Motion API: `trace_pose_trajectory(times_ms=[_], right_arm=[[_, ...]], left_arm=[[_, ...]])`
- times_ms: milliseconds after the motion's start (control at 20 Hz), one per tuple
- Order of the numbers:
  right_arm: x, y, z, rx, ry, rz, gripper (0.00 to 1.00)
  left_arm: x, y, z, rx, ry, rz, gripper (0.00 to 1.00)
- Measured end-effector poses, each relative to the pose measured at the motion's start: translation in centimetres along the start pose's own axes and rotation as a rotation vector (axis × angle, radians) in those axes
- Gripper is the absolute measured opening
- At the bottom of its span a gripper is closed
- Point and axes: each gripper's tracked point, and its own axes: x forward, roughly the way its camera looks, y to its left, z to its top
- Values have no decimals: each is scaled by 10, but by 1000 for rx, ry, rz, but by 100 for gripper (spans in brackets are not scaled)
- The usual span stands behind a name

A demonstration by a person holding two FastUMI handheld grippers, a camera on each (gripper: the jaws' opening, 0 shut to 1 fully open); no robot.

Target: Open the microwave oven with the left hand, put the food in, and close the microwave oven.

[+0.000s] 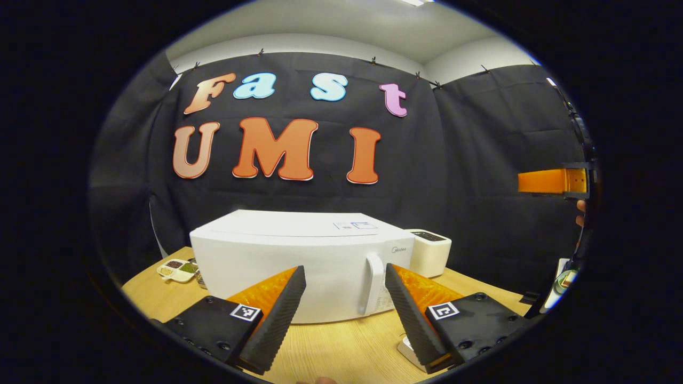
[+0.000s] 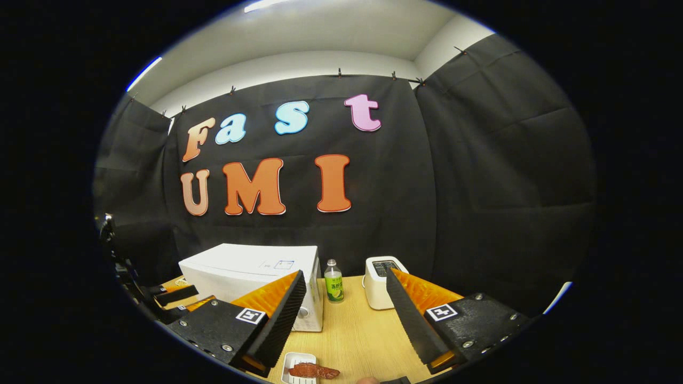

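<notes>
Facing the white microwave oven [image 1: 299, 261], whose door is shut, the left tongs [image 1: 346, 301] hang released with its handle [image 1: 373, 282] between the spread fingers, near but not touching. Farther right, the right tongs [image 2: 346, 314] are likewise released and empty above the wooden surface [image 2: 352, 330], with the food [image 2: 312, 370], a reddish-brown piece in a small white dish [image 2: 292, 358], lying just below them. By my reading nothing is done yet: opening, loading and closing all remain.
</notes>
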Motion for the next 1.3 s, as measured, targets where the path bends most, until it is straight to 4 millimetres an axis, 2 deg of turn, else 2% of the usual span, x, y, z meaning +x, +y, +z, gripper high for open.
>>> trace_pose_trajectory(times_ms=[200,250,300,500,600,650,750,800,900,1000,1050,1100,1200,1250,1300], right_arm=[[-4,-21,-9,8,12,-25,94],[-4,-28,-11,4,12,-36,94],[-3,-35,-12,-2,12,-47,94],[-1,-62,-18,-3,14,-91,94],[0,-72,-21,1,17,-106,94],[1,-76,-22,-1,17,-115,94],[1,-84,-24,-10,15,-129,94],[1,-86,-23,-16,13,-134,94],[0,-86,-24,-25,7,-134,94],[1,-81,-26,-27,8,-117,94],[2,-80,-27,-28,11,-112,94],[2,-80,-28,-31,12,-112,94],[3,-80,-31,-37,15,-115,94],[2,-79,-31,-38,17,-115,94],[3,-78,-32,-39,17,-112,94]], left_arm=[[29,-13,-33,7,28,12,100],[37,-16,-40,4,37,13,100],[44,-20,-47,4,48,8,94],[70,-29,-67,23,74,13,98],[82,-32,-74,36,80,17,94],[88,-33,-76,43,72,23,98],[97,-29,-82,63,71,48,95],[102,-28,-85,68,74,53,98],[107,-29,-92,52,81,52,76],[113,-43,-96,45,89,13,45],[118,-44,-98,66,80,19,30],[115,-42,-100,81,91,27,36],[112,-43,-105,82,109,26,37],[116,-46,-104,68,92,15,24],[116,-45,-105,62,97,8,27]])
